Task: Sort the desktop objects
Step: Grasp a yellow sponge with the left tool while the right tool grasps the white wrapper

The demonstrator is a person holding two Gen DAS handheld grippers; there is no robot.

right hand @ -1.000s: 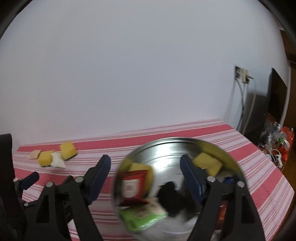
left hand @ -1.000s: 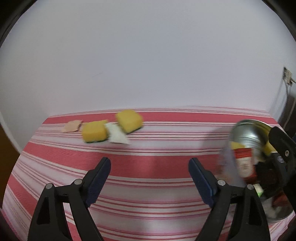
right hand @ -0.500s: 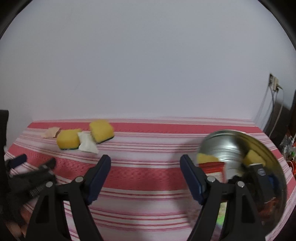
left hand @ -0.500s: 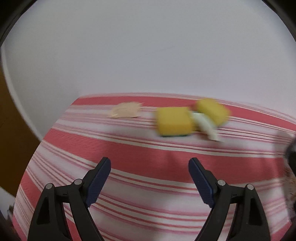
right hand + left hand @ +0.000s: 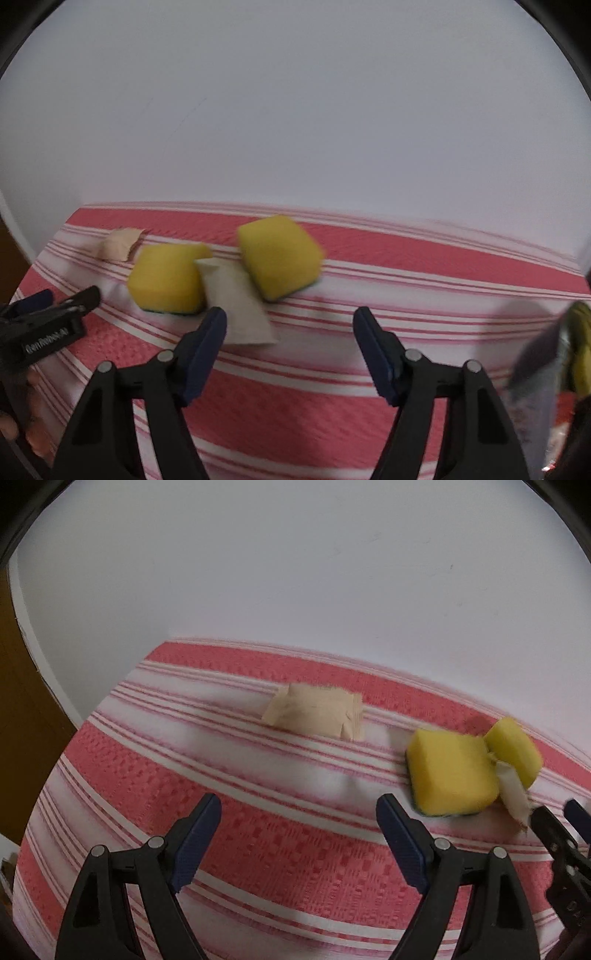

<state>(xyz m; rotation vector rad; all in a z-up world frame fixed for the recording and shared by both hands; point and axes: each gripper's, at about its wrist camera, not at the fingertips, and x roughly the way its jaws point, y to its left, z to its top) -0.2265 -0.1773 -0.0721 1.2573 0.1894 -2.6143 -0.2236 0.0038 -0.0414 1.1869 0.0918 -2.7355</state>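
Note:
Two yellow sponges lie on the red-and-white striped cloth. The near sponge and the far sponge flank a white packet. A beige packet lies left of them near the back edge. My left gripper is open and empty, short of the beige packet; it also shows in the right wrist view. My right gripper is open and empty, just short of the white packet and far sponge.
A metal bowl with assorted items sits blurred at the right edge of the right wrist view. A white wall rises right behind the table. The table's left edge drops off beside a brown surface.
Both grippers have swung left, away from the metal bowl, and come closer to the sponges and packets. Both stay open and empty.

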